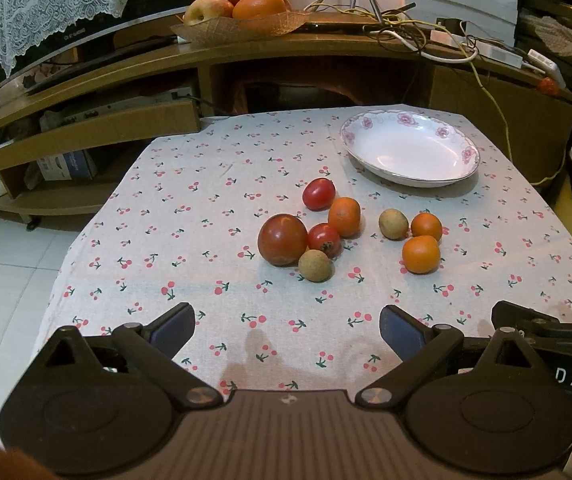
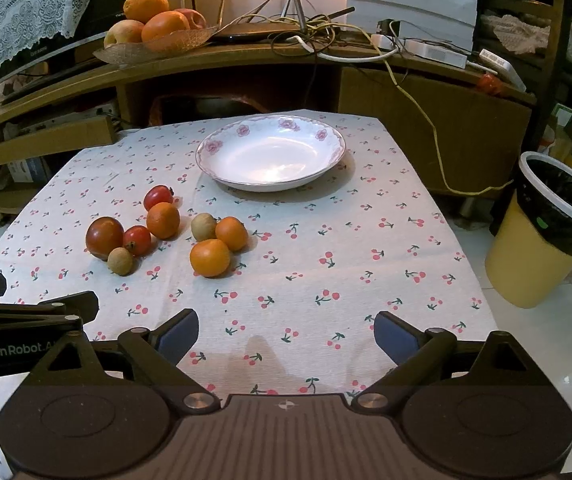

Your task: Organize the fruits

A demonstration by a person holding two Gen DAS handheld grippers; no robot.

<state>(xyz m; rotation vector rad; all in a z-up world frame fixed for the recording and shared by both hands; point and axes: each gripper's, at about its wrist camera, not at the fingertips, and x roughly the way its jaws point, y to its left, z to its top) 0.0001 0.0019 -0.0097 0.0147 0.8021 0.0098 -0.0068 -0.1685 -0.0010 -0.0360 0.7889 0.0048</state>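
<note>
Several small fruits lie loose on the cherry-print tablecloth: a large dark red tomato, two small red tomatoes, three oranges and two tan round fruits. An empty white floral plate stands beyond them; it also shows in the right wrist view. My left gripper is open and empty, near the table's front edge, short of the fruits. My right gripper is open and empty, to the right of the fruit cluster.
A basket of oranges and an apple sits on the wooden shelf unit behind the table, with tangled cables beside it. A yellow bin with a black liner stands on the floor right of the table.
</note>
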